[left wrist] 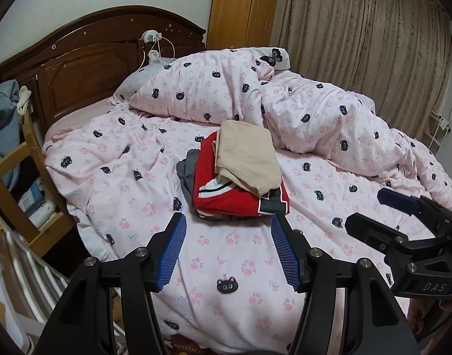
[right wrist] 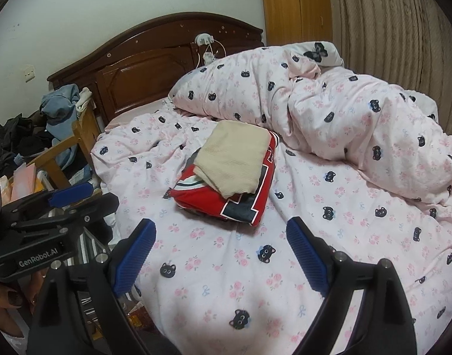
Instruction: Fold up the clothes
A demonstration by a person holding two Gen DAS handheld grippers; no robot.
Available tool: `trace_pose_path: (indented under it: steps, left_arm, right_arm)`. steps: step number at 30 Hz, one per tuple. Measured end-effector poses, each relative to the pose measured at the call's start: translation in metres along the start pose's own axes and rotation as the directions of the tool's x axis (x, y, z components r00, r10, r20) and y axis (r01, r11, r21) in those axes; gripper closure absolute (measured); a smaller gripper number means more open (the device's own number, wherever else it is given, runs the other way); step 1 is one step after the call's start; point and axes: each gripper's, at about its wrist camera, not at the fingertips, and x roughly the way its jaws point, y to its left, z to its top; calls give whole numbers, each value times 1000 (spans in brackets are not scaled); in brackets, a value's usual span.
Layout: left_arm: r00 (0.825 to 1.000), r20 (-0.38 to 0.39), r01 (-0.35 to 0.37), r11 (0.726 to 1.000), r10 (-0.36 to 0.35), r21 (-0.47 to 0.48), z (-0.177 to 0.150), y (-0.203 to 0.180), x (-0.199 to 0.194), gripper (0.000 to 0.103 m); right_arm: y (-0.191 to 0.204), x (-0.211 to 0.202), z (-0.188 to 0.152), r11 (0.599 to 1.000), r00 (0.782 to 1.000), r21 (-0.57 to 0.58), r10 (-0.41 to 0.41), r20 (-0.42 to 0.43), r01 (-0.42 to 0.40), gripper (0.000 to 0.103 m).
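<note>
A stack of folded clothes lies on the bed: a beige garment [left wrist: 245, 155] [right wrist: 233, 159] on top, a red garment with black and white trim [left wrist: 230, 196] [right wrist: 226, 199] under it, and a grey one [left wrist: 186, 171] at the bottom left. My left gripper [left wrist: 227, 248] is open and empty, hovering over the sheet just short of the stack. My right gripper [right wrist: 221, 254] is open and empty, also short of the stack. Each gripper shows in the other's view, the right one [left wrist: 403, 219] at the right edge and the left one [right wrist: 63, 204] at the left edge.
The bed has a pink sheet with cat faces [left wrist: 226, 295] [right wrist: 226, 281] and a bunched duvet [left wrist: 314, 112] [right wrist: 344, 112] behind the stack. A dark wooden headboard [left wrist: 86, 68] stands at the back. A wooden chair with clothes [left wrist: 9, 136] [right wrist: 63, 136] stands left of the bed. A wardrobe [left wrist: 240, 9] and curtains [left wrist: 359, 44] stand behind.
</note>
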Motion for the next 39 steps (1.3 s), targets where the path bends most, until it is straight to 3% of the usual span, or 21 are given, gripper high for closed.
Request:
trace_pose_path:
  steps: [11,13,18,23,25,26,39]
  left_arm:
    - [1000,-12,-21,1000,21,0,-11,-2,-23,47]
    - [1000,-4,-23,1000,23,5,-11,-3,-28,24]
    - [1000,22,-5,1000,5,-15,-9,1,-39,20]
    - [999,23,-34,999,34,-7,-8,1,-40,19]
    - [999,26,-35,999,35,-9,-8,1,-42,2]
    - [999,28,-35,999,35,-12,-8,1,-42,1]
    - [999,25,-39,999,39,-6,-7,0,-46,1]
  right_arm:
    - [19,-36,-7,999,999,-42,-26,47,28,3]
    - [20,-40,-7,999,999,-38,-25,47,27,3]
    - [19,-48,-8,1000,999,-21,-21,50,22,2]
    - [21,-53,-7,1000,999,-20,-12,48,13,2]
    - [22,-53,-7,1000,999,-24,-17,46,18,2]
    - [23,-53,-7,999,999,-25,-18,45,19,2]
    - [16,-58,-5,999,998,-15,-32,52,32,2]
